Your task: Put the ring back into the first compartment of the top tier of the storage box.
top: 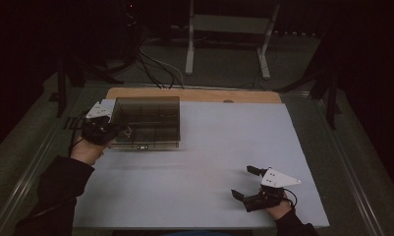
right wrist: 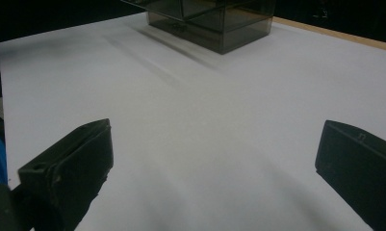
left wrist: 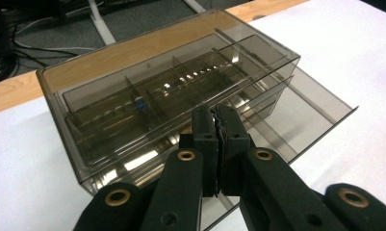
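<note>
Smoked-plastic drawer box (left wrist: 171, 103) sits straight ahead of my left hand-held gripper (left wrist: 218, 126), whose jaws are pressed together with nothing visibly pinched between them, the tips at the box's front face just above its lowest drawer (left wrist: 301, 108), which stands pulled out. The box's long axis runs across the line of those jaws, so I judge any push or pull on a drawer goes along the jaws' own line. My right hand-held gripper (top: 252, 183) rests well apart on the white tabletop (top: 204, 162), jaws wide and empty, so the left is far nearer.
</note>
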Tool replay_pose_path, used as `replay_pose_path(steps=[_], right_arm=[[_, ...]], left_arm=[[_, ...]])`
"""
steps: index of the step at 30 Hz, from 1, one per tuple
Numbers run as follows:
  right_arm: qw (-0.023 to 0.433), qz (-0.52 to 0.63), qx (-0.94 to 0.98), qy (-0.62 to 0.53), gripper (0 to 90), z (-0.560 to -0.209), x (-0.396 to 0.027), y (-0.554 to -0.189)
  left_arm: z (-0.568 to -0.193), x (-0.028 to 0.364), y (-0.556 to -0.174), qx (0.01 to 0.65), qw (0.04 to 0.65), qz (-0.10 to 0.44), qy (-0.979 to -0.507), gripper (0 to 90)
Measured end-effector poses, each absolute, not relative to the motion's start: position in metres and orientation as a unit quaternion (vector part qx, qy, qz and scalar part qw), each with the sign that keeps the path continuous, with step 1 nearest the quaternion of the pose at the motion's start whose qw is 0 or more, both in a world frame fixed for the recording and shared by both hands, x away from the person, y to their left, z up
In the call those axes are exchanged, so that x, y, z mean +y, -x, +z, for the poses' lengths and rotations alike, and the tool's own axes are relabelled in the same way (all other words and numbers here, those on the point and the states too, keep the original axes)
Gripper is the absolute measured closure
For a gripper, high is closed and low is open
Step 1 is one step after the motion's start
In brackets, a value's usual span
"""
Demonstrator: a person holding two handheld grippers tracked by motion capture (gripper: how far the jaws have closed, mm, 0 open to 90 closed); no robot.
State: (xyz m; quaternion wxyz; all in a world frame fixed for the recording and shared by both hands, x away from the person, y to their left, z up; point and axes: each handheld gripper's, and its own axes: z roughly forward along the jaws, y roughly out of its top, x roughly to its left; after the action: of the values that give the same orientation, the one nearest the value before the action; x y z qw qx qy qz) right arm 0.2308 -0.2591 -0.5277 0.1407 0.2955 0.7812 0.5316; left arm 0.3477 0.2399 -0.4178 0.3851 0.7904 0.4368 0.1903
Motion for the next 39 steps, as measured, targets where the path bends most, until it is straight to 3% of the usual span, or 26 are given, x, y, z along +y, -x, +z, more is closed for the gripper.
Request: replay_pose_path(steps=[20,28,33,35,36,39], right_arm=[[0.142,0.530,0.783,-0.293,0.0,-0.528,-0.259,-0.231],[0.142,0.529,0.784,-0.293,0.0,-0.528,-0.258,-0.230],[0.142,0.529,0.784,-0.293,0.0,-0.528,-0.258,-0.230],[0.142,0.529,0.784,-0.293,0.0,-0.528,-0.258,-0.230],[0.142,0.529,0.784,-0.293,0.0,-0.528,-0.258,-0.230],[0.142,0.529,0.784,-0.293,0.0,-0.528,-0.258,-0.230]], left_arm=[[-0.438,0.250,-0.354,0.457,0.377,0.184,-0.784,90.0],[-0.447,0.248,-0.358,0.468,0.369,0.157,-0.787,89.7],[-0.449,0.250,-0.360,0.480,0.371,0.141,-0.782,78.3],[-0.447,0.249,-0.359,0.480,0.368,0.149,-0.782,78.3],[-0.446,0.249,-0.359,0.480,0.367,0.151,-0.783,67.5],[-0.442,0.247,-0.356,0.474,0.370,0.155,-0.784,56.9]])
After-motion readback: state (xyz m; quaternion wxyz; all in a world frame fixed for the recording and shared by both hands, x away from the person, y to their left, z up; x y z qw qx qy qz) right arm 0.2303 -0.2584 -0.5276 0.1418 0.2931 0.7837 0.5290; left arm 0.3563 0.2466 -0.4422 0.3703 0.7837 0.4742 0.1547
